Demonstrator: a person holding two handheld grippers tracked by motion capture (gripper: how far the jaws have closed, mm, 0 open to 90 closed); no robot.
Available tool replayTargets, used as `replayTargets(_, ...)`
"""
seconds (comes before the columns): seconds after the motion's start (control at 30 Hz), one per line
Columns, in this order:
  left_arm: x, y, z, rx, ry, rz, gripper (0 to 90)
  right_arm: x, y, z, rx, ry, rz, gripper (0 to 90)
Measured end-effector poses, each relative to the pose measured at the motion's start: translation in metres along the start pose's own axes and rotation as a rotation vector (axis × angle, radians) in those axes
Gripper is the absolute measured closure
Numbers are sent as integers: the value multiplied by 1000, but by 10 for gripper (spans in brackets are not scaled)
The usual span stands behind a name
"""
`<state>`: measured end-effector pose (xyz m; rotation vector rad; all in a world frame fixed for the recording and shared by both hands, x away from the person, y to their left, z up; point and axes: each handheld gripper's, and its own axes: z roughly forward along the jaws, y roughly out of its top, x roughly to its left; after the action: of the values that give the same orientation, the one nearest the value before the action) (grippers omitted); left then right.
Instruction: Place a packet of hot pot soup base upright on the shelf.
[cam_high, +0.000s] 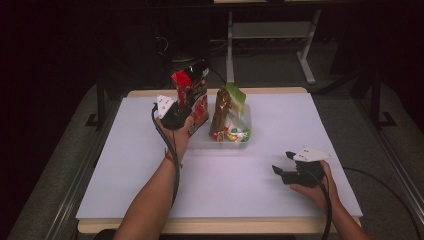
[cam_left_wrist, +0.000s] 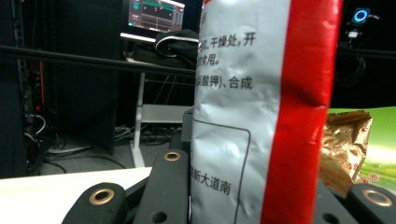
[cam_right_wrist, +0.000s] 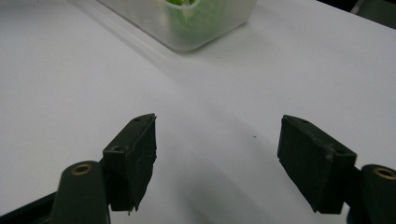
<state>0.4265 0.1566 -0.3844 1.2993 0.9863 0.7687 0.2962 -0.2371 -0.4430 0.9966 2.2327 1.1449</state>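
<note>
A red and silver snack bag (cam_high: 192, 92) stands upright at the far middle of the white table (cam_high: 300, 130), just left of a clear plastic tub (cam_high: 247, 127). My left gripper (cam_high: 184, 107) is shut on its lower part; in the left gripper view the bag (cam_left_wrist: 261, 116) fills the space between the black jaws of the left gripper (cam_left_wrist: 252, 205). A green and gold bag (cam_high: 227, 112) stands in the tub, and the same bag (cam_left_wrist: 355, 144) shows behind the red one. Near the front right, my right gripper (cam_high: 281, 162) rests low and open. The right gripper (cam_right_wrist: 217, 154) has only bare table between its pads.
The tub's corner (cam_right_wrist: 201, 23) lies ahead of the right gripper. Behind the table stand a desk frame (cam_high: 270, 30) and dark equipment. A monitor (cam_left_wrist: 154, 14) glows in the background. The table's wooden edge (cam_high: 215, 226) runs along the front.
</note>
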Motion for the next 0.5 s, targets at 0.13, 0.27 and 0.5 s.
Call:
replayTargets(0.13, -3, -7, -1, -9, 2, 11, 762, 0, -1, 1, 6, 7, -1, 274)
replayTargets(0.27, 0, -23, -4, 9, 15, 4, 762, 2, 1, 2, 3, 12, -2, 274)
replayTargets(0.5, 0, -38, -7, 39, -11, 47, 760, 4, 1, 2, 6, 14, -13, 274)
